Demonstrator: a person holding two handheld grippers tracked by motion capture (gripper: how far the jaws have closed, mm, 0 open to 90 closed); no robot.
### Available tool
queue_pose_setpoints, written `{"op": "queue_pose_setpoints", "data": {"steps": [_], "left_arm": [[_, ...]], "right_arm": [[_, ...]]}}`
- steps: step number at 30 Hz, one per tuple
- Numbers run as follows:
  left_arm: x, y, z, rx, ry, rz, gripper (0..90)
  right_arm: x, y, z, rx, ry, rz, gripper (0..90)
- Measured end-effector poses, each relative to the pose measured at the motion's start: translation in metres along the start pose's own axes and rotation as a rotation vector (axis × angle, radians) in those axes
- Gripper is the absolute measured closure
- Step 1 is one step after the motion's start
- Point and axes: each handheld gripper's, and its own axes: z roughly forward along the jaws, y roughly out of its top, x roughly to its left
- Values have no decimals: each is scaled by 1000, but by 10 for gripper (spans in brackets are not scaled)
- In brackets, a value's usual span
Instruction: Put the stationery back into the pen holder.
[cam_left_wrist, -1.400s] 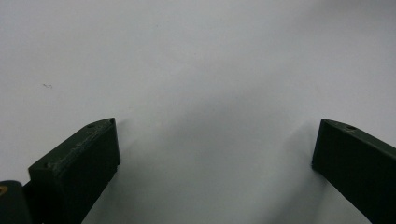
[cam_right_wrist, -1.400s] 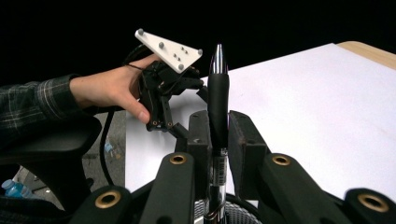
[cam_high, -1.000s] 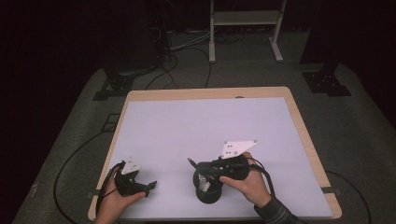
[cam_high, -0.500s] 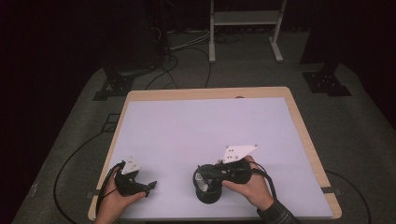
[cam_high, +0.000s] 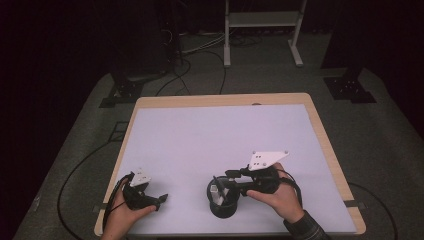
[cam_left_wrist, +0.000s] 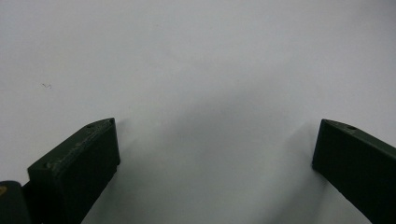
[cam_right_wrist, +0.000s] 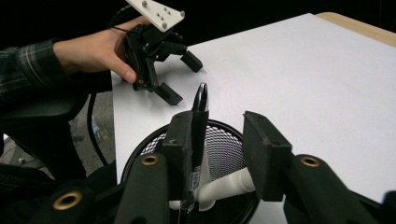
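- Releasing a black pen (cam_right_wrist: 198, 135) into the black mesh pen cup (cam_high: 223, 199) at the worktop's (cam_high: 200, 145) near edge — right gripper (cam_right_wrist: 219, 140) fingers just parted, pen leaning on one.
- Idling nearby — left gripper (cam_high: 145, 196), fingers spread, empty.
- Left: withdrawing.

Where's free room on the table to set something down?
The table is bare across its far half and middle, from edge to edge. Crowding sits along the near edge: the left gripper at the near left corner, and the mesh cup with the right gripper over it, pen between its jaws.
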Motion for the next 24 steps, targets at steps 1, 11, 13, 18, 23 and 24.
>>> {"op": "queue_pose_setpoints", "data": {"steps": [1, 11, 13, 18, 23, 24], "left_arm": [[0, 0, 0, 0, 0, 0, 0], [0, 0, 0, 1, -1, -3, 0], [0, 0, 0, 1, -2, -3, 0], [0, 0, 0, 3, -2, -4, 0], [0, 0, 0, 1, -1, -2, 0], [0, 0, 0, 0, -1, -3, 0]], "right_arm": [[0, 1, -1, -5, -1, -2, 584], [-5, 6, -16, -40, -50, -14, 437], [-7, 6, -20, -44, -64, -14, 410], [-13, 5, -29, -45, -102, -1, 342], [-20, 2, -37, -44, -143, 5, 290], [-21, 1, -39, -43, -153, 8, 275]]}}
